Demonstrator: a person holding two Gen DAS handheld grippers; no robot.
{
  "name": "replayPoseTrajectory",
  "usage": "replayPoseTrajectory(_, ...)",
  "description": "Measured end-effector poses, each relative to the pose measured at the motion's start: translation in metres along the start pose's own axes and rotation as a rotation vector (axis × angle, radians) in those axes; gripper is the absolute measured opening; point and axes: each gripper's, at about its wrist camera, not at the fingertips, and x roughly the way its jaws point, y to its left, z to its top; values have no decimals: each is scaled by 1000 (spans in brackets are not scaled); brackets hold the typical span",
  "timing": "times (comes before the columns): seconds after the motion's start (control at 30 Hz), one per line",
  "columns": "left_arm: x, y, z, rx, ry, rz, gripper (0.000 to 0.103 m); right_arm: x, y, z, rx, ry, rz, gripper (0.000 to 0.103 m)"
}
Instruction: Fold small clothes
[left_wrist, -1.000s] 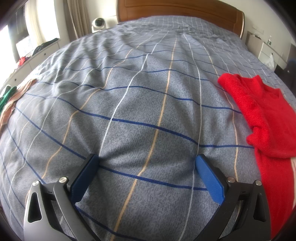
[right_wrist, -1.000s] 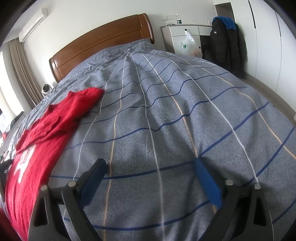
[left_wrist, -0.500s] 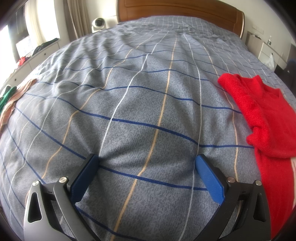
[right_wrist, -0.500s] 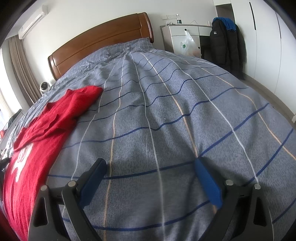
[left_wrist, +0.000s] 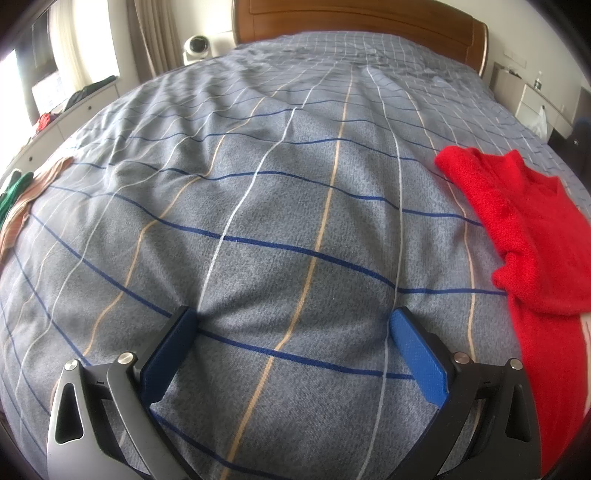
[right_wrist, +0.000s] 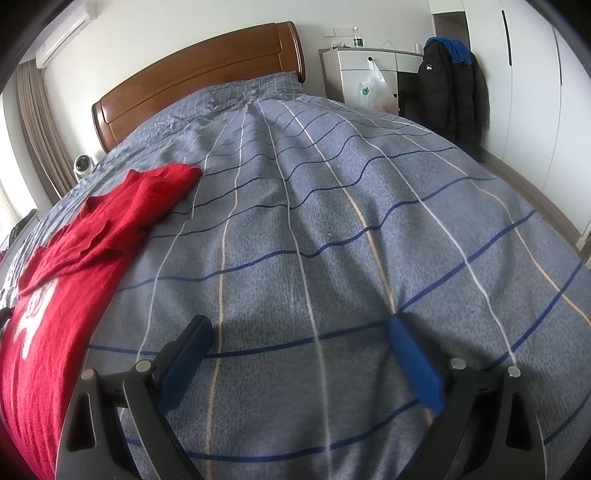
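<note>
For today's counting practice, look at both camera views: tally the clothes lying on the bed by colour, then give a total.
Red: 1, the red sweater, lying between the two grippers.
Green: 1, the green garment at the bed's left edge.
Tan striped: 1, the tan striped garment beside it.
Total: 3

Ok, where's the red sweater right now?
The red sweater lies on the grey checked bedspread, at the right edge of the left wrist view and the left edge of the right wrist view, between both tools.
</note>
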Motion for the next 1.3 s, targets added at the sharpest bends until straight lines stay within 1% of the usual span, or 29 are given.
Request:
replayPoseTrajectory(0.63, 0, 0, 0, 0, 0, 0, 103, -7, -8, -2, 30, -25, 53, 95)
replayPoseTrajectory(0.9, 0, 0, 0, 0, 0, 1, 103, -13, -16, -4, 59, -50, 113, 96)
replayPoseTrajectory(1.3, -2, 0, 0, 1, -6, 11, 103, -13, -15, -3, 60, -50, 114, 97)
